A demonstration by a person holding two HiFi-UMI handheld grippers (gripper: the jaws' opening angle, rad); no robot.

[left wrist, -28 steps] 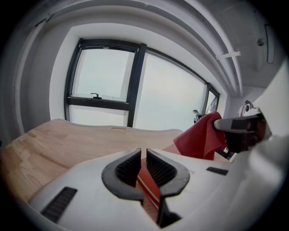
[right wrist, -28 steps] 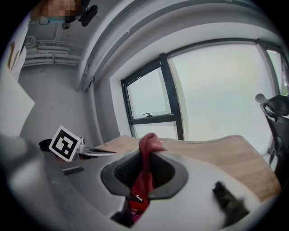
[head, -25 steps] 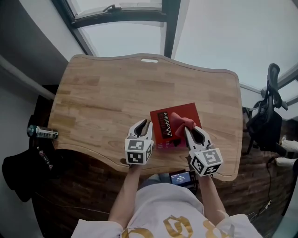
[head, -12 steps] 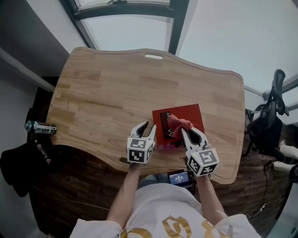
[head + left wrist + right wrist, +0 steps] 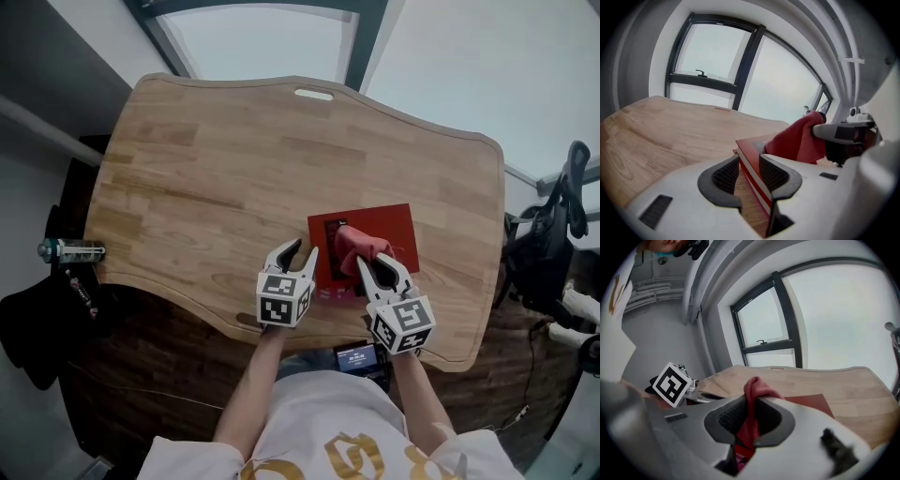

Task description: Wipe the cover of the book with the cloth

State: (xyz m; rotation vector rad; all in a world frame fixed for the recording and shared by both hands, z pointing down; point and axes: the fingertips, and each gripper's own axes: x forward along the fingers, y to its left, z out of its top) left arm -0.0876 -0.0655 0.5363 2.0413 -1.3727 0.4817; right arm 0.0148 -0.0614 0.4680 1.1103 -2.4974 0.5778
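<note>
A red book (image 5: 389,230) lies on the wooden table (image 5: 216,178) near its front edge. My right gripper (image 5: 373,266) is shut on a bunched red cloth (image 5: 357,246), which rests on the cover's left half. In the right gripper view the cloth (image 5: 752,394) rises from between the pads, with the book (image 5: 808,404) beyond. My left gripper (image 5: 298,253) sits at the book's left edge. Its jaws have just been opening. In the left gripper view the book's edge (image 5: 751,146) runs between them, by the right pad (image 5: 772,174), with wood showing by the left pad. The cloth (image 5: 799,140) hangs just beyond.
A bottle (image 5: 66,250) and a dark bag (image 5: 33,328) lie off the table's left side. A black chair (image 5: 553,253) stands to the right. A small screen (image 5: 358,356) shows below the front edge. The table's far edge has a slot (image 5: 312,94) by the window.
Both grippers have sunk toward the table. The left jaws have spread wider at the book's left edge. The cloth has come down onto the cover.
</note>
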